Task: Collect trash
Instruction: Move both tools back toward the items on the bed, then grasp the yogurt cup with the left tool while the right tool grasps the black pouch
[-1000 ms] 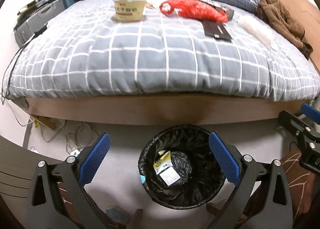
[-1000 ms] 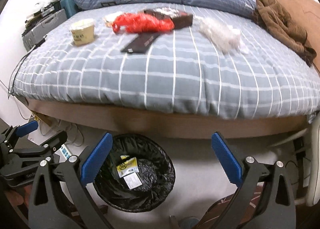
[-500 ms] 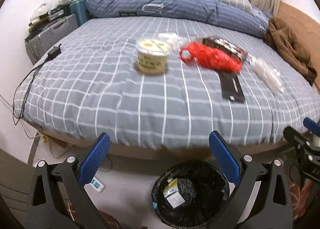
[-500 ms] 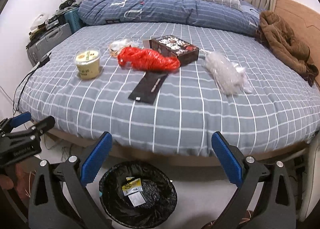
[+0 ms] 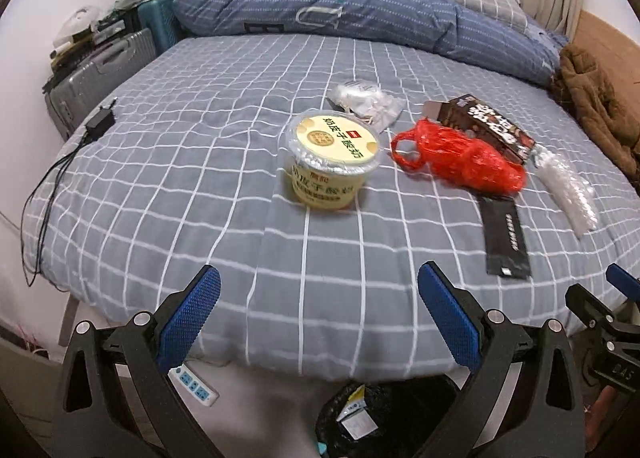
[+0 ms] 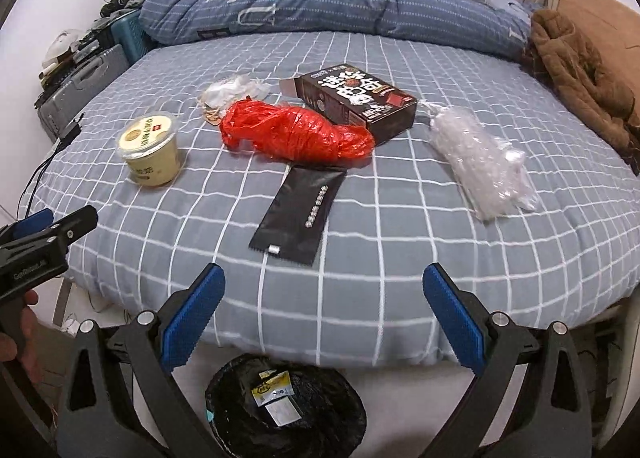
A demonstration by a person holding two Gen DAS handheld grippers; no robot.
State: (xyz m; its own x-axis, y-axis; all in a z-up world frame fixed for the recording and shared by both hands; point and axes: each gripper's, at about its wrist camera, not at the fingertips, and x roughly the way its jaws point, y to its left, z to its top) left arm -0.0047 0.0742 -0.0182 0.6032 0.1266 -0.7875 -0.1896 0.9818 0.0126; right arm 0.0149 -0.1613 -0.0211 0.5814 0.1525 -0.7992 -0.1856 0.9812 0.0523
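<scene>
Both claws, left gripper (image 5: pixel 318 322) and right gripper (image 6: pixel 324 318), gape wide, empty; only right view shows whole black-lined round trash bin (image 6: pixel 286 404), left crops it.

A: Left wrist view, what's obscured?
B: The trash bin (image 5: pixel 384 418), cut by the near edge, half behind the left hand-held gripper (image 5: pixel 319 332).
A: And the cup (image 6: pixel 150 150)?
B: Its print is too small to read.
</scene>
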